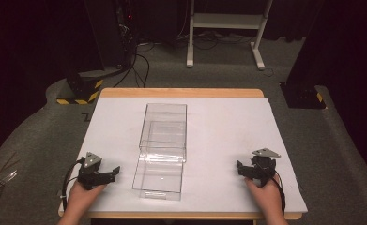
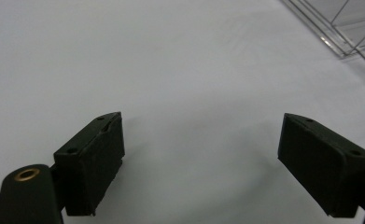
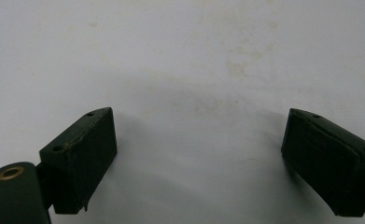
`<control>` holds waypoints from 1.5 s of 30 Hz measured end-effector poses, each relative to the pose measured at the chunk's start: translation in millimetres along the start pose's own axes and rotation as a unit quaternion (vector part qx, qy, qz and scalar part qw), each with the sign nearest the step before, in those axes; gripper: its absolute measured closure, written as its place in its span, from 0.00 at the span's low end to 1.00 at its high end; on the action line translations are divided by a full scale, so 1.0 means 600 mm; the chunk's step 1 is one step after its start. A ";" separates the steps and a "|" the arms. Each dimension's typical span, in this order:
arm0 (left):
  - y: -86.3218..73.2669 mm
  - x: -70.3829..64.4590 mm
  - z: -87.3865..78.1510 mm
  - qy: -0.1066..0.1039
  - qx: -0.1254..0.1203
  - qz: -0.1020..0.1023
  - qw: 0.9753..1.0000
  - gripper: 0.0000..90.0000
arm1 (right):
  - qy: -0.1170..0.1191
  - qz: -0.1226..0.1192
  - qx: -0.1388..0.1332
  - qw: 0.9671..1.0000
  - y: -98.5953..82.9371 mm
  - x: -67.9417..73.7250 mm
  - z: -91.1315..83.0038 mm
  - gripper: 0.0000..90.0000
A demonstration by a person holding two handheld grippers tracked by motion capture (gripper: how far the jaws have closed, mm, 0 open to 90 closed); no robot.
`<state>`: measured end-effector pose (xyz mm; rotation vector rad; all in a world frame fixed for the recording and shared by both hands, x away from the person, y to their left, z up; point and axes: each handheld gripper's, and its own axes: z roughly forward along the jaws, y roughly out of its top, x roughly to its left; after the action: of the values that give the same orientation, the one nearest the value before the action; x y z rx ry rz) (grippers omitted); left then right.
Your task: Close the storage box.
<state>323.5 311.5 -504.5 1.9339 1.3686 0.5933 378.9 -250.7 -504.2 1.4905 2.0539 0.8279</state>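
A clear plastic box (image 1: 163,146) lies lengthwise in the middle of the white table cover (image 1: 218,126), its near part pulled out like a drawer (image 1: 158,177). My left gripper (image 1: 107,172) rests near the front left of the table, a short way left of the box, open with nothing between its jaws. In the left gripper view (image 2: 201,154) a corner of the clear box (image 2: 343,28) shows at the top right. My right gripper (image 1: 243,168) sits at the front right, open and empty, over bare, faintly stained white cover (image 3: 199,154).
The wooden table edge (image 1: 181,92) runs along the far side. Beyond it on the grey carpet stand a white frame (image 1: 228,28), black cables (image 1: 139,61) and a black base with yellow stripes (image 1: 80,91). A dark stand (image 1: 303,93) sits at the right.
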 end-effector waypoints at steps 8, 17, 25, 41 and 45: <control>0.000 0.000 -0.008 -0.016 -0.011 0.011 1.000 0.17 | 0.000 0.000 0.000 1.000 0.000 0.000 0.000 0.11; 0.006 -0.007 -0.024 -0.028 -0.035 0.013 0.999 0.17 | 0.001 0.000 0.000 1.000 0.000 0.000 0.000 0.11; 0.011 -0.015 -0.033 -0.043 -0.046 0.015 0.998 0.17 | 0.001 0.000 0.000 1.000 0.000 0.000 0.000 0.11; 0.021 -0.030 -0.055 -0.063 -0.076 0.017 0.995 0.17 | 0.001 0.000 0.000 1.000 0.000 0.000 0.000 0.11; 0.024 -0.037 -0.060 -0.067 -0.081 0.022 0.994 0.17 | 0.001 0.000 0.000 1.000 0.000 0.000 0.000 0.11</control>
<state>299.6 297.3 -469.4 1.8425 1.1619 0.5664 378.8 -251.0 -504.2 1.4902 2.0545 0.8301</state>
